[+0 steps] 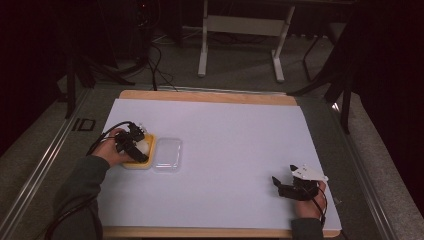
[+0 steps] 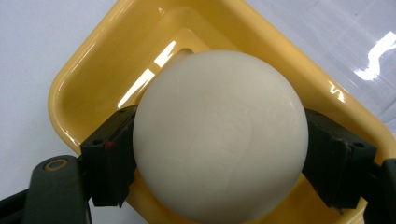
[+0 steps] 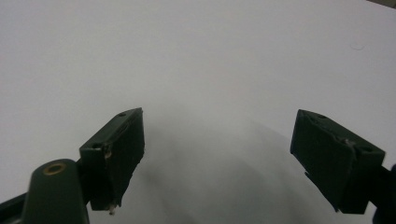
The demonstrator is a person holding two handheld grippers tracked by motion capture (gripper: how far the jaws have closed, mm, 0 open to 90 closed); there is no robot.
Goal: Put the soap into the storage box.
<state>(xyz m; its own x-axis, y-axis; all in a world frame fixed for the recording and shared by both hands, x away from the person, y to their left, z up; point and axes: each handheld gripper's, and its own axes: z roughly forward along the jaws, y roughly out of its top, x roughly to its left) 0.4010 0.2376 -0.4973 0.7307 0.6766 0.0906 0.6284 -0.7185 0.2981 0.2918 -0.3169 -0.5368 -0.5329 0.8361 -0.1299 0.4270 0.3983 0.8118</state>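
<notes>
White-covered table [image 1: 225, 150], yellow tray [image 1: 145, 162], clear lid [image 1: 167, 155]

Wooden table [image 1: 210, 96] w/ white sheet [image 1: 225, 150] over most of top; bare wood strip at far and near edges. Grey carpet floor [image 1: 240, 60] beyond. White desk frame [image 1: 245, 25] at far centre, two legs on feet. Black cables [image 1: 157, 65] on floor, far left. Metal rail [image 1: 45, 160] along left side. Room dark at edges; light falls mainly on table.
</notes>
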